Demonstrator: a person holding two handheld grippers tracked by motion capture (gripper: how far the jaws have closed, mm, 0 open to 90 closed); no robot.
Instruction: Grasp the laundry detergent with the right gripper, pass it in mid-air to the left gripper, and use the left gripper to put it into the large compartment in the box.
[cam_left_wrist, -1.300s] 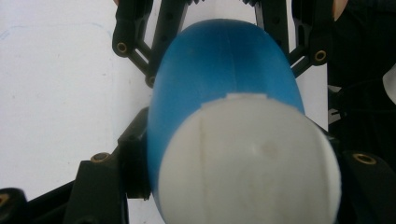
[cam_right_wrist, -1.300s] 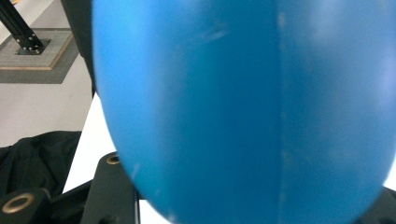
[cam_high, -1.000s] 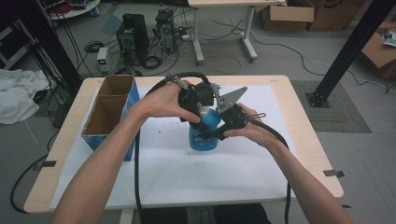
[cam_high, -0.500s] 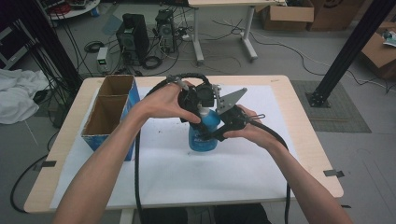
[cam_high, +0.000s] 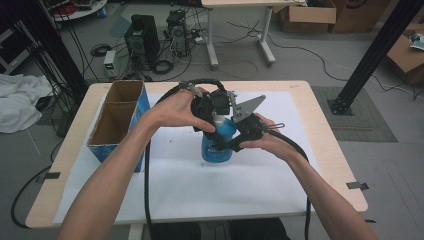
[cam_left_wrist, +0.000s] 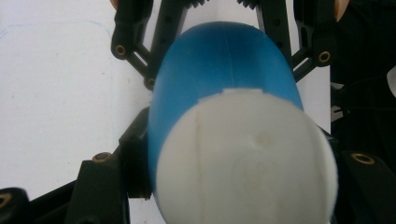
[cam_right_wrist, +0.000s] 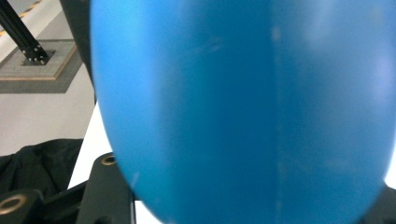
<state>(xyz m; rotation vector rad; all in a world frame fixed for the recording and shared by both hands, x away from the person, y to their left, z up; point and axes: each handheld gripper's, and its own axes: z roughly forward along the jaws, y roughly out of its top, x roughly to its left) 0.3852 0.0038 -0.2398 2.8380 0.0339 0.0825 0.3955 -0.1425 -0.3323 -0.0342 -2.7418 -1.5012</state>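
Standing unmoved over the past second at frame centre on the white-covered worktop (cam_high: 280, 190): blue plastic bottle with white cap (cam_high: 219, 141), so probably steadying before opening. Pinching its cap end, left gripper (cam_left_wrist: 233, 154); clamping its body, right gripper (cam_high: 240, 137). Revealing the cap seam, left gripper view; showing the open cardboard box (cam_high: 117, 120) at left, high view.

1. Even, bright overhead light; the table (cam_high: 320, 165) shows soft, faint shadows beneath the forearms.
2. The high view is sharp.
3. Close up, the blue bottle (cam_right_wrist: 243, 107) is blurred, with mild glare.
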